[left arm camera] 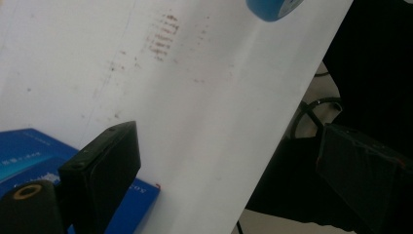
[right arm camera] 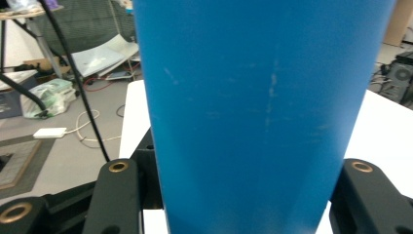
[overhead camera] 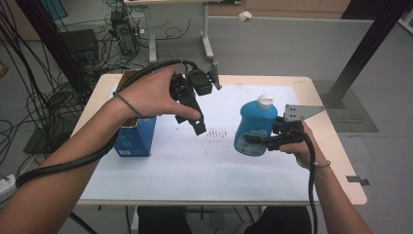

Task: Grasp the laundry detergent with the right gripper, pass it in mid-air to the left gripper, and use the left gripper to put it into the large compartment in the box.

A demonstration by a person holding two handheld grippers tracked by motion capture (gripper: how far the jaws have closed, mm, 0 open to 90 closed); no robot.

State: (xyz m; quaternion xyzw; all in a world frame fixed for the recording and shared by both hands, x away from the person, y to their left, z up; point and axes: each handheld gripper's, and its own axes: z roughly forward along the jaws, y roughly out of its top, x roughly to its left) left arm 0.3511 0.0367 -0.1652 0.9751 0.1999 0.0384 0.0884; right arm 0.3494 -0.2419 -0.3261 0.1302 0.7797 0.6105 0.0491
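Box (overhead camera: 138, 138) at table (overhead camera: 195, 180) left, bottle (overhead camera: 255, 127) right — apparently lifted, left gripper (overhead camera: 192, 114) above between them

I see a blue bottle (overhead camera: 254, 127) with a white cap centre right, a blue box (overhead camera: 137, 137) centre left, a white tabletop (overhead camera: 195, 165) speckled brown.

The desk (overhead camera: 336, 146) has a pale wooden top under a white sheet (overhead camera: 195, 161) marked with a patch of small reddish-brown specks (overhead camera: 217, 132). Around it the floor (overhead camera: 272, 44) is grey. Behind the desk stands a second table on white metal legs (overhead camera: 207, 39), with loose cables (overhead camera: 175, 31) and a dark box of electronics (overhead camera: 122, 34) beneath it. More black cables (overhead camera: 29, 92) hang and pool at the left. A black post (overhead camera: 365, 48) slants down at the right onto a dark mat (overhead camera: 353, 112). The light is even and soft.
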